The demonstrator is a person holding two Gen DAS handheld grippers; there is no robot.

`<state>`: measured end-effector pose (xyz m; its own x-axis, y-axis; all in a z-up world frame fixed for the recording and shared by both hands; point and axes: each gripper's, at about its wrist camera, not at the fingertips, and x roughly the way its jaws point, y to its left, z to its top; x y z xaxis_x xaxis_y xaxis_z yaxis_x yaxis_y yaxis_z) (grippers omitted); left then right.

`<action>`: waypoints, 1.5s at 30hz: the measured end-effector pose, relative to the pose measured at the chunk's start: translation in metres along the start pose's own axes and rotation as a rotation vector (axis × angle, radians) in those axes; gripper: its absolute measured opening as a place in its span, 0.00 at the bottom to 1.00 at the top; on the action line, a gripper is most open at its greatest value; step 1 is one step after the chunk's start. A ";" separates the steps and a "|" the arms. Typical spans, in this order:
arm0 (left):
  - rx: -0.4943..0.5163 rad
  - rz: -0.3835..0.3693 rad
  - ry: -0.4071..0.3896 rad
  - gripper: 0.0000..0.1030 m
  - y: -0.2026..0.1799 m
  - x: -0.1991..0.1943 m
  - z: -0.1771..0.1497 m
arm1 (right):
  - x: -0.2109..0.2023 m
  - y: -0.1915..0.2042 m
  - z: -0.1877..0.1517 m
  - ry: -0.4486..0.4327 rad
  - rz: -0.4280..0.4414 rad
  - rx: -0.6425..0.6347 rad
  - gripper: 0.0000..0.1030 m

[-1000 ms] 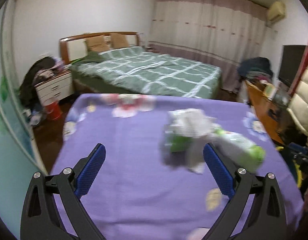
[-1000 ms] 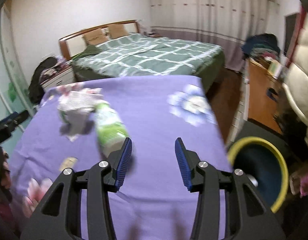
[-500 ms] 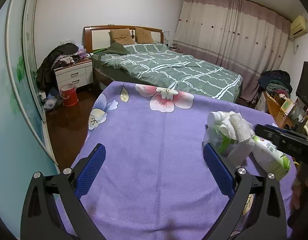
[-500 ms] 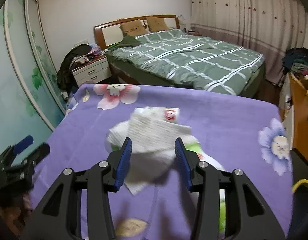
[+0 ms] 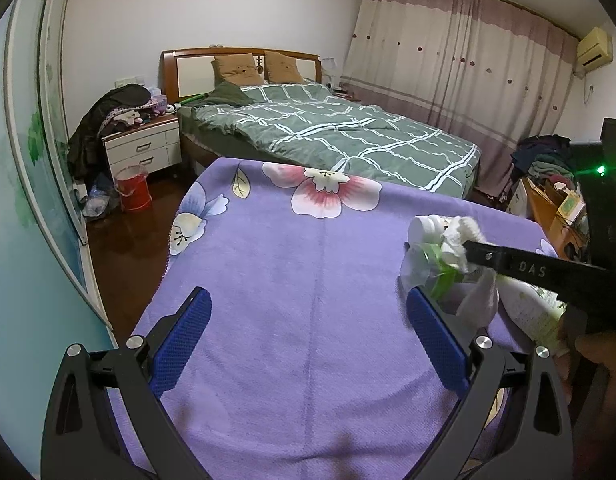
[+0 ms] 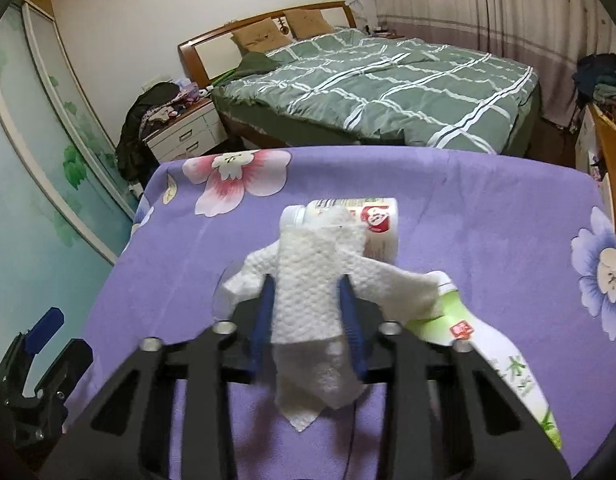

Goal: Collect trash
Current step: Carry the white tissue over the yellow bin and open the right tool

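We take the bed (image 5: 332,136) with its green checked quilt (image 6: 388,80) as our landmark. At its head we see a wooden headboard (image 5: 196,68) and two tan pillows (image 5: 236,69). Beside the head stands a white nightstand (image 5: 142,150) heaped with clothes (image 5: 116,114); a red bucket (image 5: 133,188) sits on the floor in front of it. Past the bed's far side hang pinkish curtains (image 5: 460,76), an air conditioner (image 5: 594,46) above. Before the bed's foot we find a purple floral cloth (image 5: 308,300).
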<state>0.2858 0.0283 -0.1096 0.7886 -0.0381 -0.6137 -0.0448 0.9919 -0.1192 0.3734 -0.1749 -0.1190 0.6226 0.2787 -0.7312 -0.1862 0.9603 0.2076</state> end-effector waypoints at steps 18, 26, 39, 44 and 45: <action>0.021 -0.006 0.013 0.94 -0.009 0.003 -0.004 | -0.131 -0.028 0.003 -0.253 0.001 0.031 0.09; 0.045 -0.009 0.030 0.94 -0.016 0.006 -0.007 | -0.181 -0.109 -0.043 -0.316 -0.233 0.153 0.09; 0.121 -0.097 0.072 0.94 -0.059 0.003 -0.012 | -0.215 -0.259 -0.131 -0.258 -0.625 0.425 0.11; 0.139 -0.106 0.071 0.94 -0.082 -0.003 -0.013 | -0.214 -0.294 -0.152 -0.222 -0.687 0.473 0.12; 0.142 -0.106 0.075 0.94 -0.085 -0.003 -0.014 | -0.213 -0.301 -0.156 -0.209 -0.695 0.477 0.14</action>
<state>0.2788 -0.0575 -0.1084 0.7360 -0.1466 -0.6610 0.1272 0.9888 -0.0778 0.1785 -0.5238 -0.1272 0.6125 -0.4213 -0.6688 0.5976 0.8007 0.0429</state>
